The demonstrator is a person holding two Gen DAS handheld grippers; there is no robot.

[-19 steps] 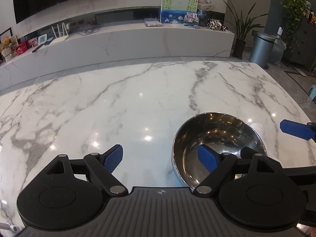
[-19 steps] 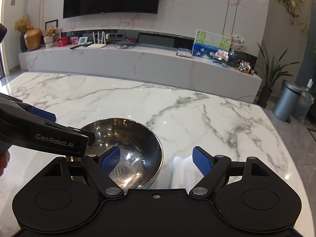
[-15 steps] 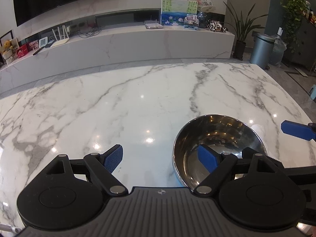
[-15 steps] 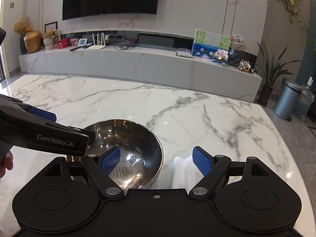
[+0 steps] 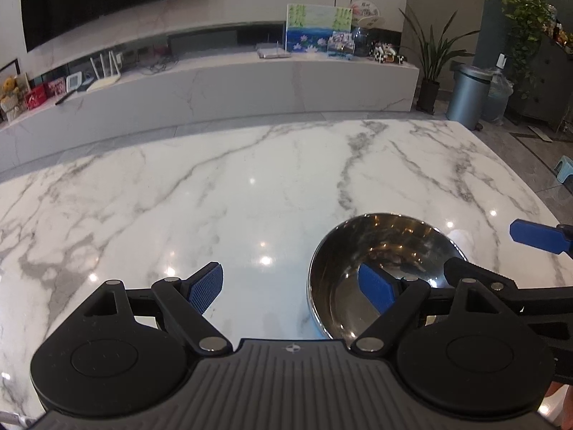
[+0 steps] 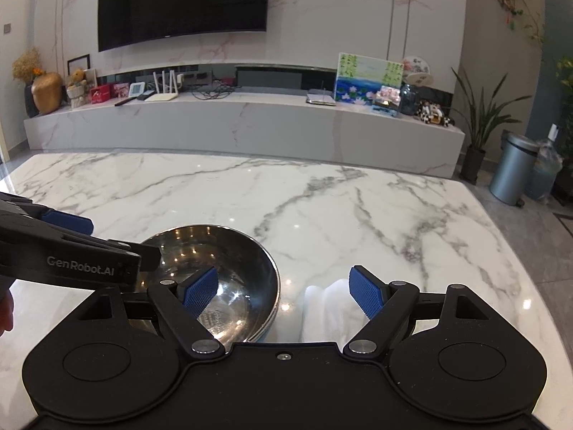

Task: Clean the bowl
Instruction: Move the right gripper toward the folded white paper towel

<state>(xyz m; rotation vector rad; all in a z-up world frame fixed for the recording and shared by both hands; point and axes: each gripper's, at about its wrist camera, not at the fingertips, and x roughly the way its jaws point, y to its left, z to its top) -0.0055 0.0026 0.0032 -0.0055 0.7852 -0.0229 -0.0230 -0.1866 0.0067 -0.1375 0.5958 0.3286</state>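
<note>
Left gripper (image 5: pixel 290 288) jaws are spread wide, nothing held; the right pad (image 5: pixel 376 292) is seen over the steel bowl's (image 5: pixel 361 251) rim, the left pad over bare desk (image 5: pixel 215 193). Right gripper (image 6: pixel 283 292) jaws are also wide open and empty; its left pad (image 6: pixel 200 292) is seen in front of the bowl's inside, its right pad above a white folded cloth (image 6: pixel 327 308). The bowl is set upright on the marble desk, near the close edge, with the cloth just beside it on its right. Contact between pads and bowl cannot be told. A marble TV bench (image 6: pixel 243 122) is seen beyond the desk.
</note>
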